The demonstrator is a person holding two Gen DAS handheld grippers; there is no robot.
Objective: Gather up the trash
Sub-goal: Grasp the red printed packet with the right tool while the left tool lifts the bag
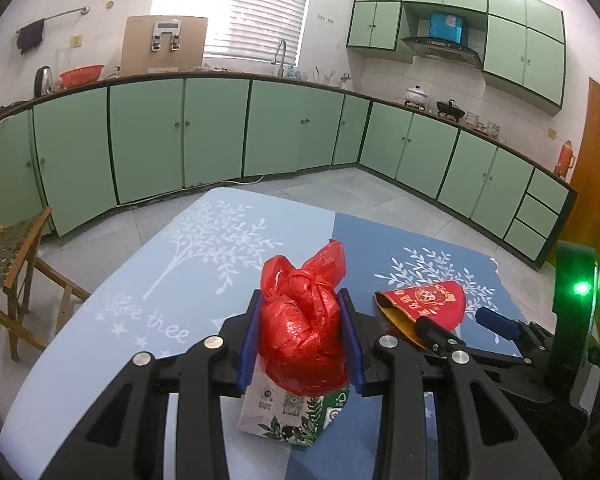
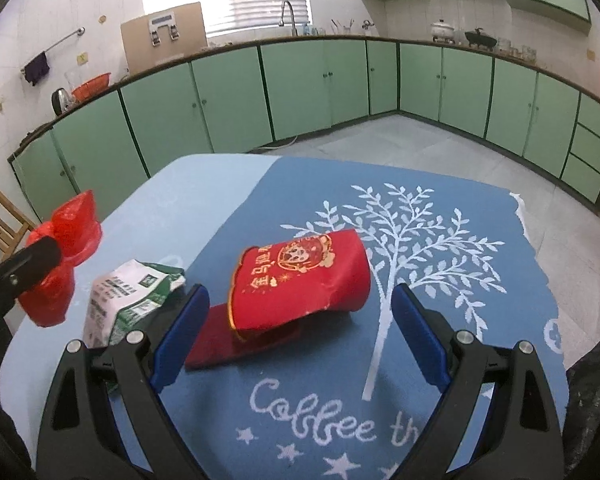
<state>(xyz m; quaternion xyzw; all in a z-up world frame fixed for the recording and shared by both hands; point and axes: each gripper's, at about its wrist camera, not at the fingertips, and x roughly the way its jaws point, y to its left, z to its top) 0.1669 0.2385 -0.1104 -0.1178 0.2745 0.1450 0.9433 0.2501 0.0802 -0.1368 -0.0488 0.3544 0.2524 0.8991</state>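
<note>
— Trash first: where did we have the red plastic bag [image 1: 304, 332]?

— We had it pinched between the blue pads of our left hand-held gripper [image 1: 302, 340], jaws partly closed and pressing on both sides of the knotted bundle. From the right wrist view it hung clear above the tabletop [image 2: 204, 200], off to the left.

— And under it?

— We saw a crumpled white-and-green paper pack [image 1: 288, 412] lying on the tabletop just below the bag; whether the two touched, we could not tell.

— What about our right hand-held gripper [image 2: 300, 340]?

— We held it wide open with nothing in it. The crushed red paper cup [image 2: 300, 284] lay on its side just ahead of the gap between the fingers, resting partly on a flat dark red card [image 2: 236, 340], close to the left pad [image 2: 180, 332] but not gripped. The pack lay just left of that finger.
</note>
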